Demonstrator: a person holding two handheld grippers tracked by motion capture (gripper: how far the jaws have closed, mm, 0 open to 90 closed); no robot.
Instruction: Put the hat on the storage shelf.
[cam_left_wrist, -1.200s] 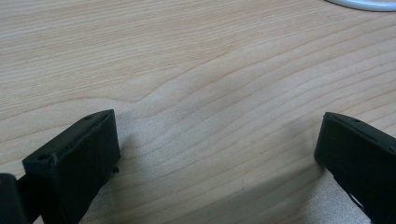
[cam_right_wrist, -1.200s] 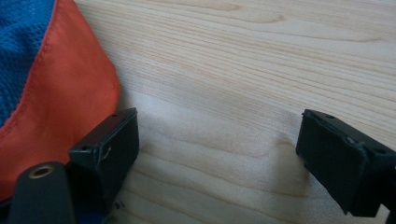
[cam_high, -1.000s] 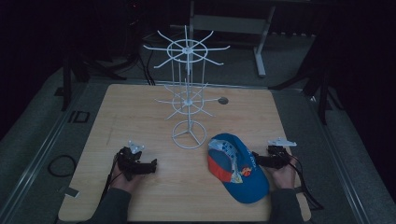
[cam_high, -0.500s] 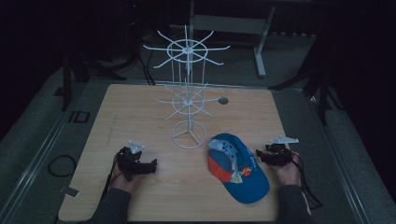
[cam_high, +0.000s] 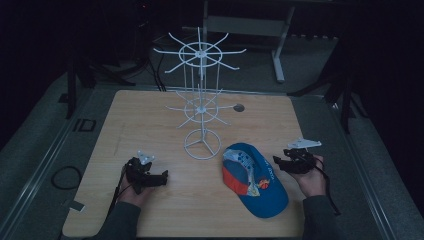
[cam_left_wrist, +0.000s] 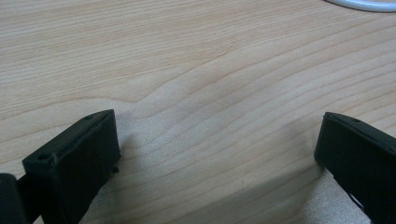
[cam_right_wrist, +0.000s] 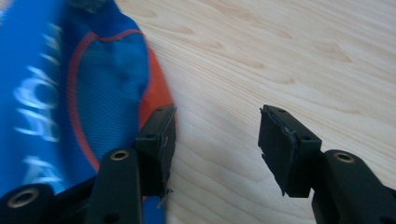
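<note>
On the wooden table (cam_high: 150, 120), seen from the high view, a white wire display rack (cam_high: 201, 105) stands mid-table, and a blue and orange baseball cap (cam_high: 256, 179) lies just right of its ring base. The right gripper (cam_high: 278, 163) sits close beside the cap's right edge, hand low, forearm coming in from the bottom. The left gripper (cam_high: 161, 178) rests on bare wood, well apart from the cap.

In the left gripper view, the jaws stand spread wide over empty wood grain, the rack's base ring (cam_left_wrist: 364, 3) at top.

In the right gripper view, the jaws are spread, one overlapping the cap's edge (cam_right_wrist: 93, 93). A good grab probably needs one jaw slid under the fabric before closing.
</note>
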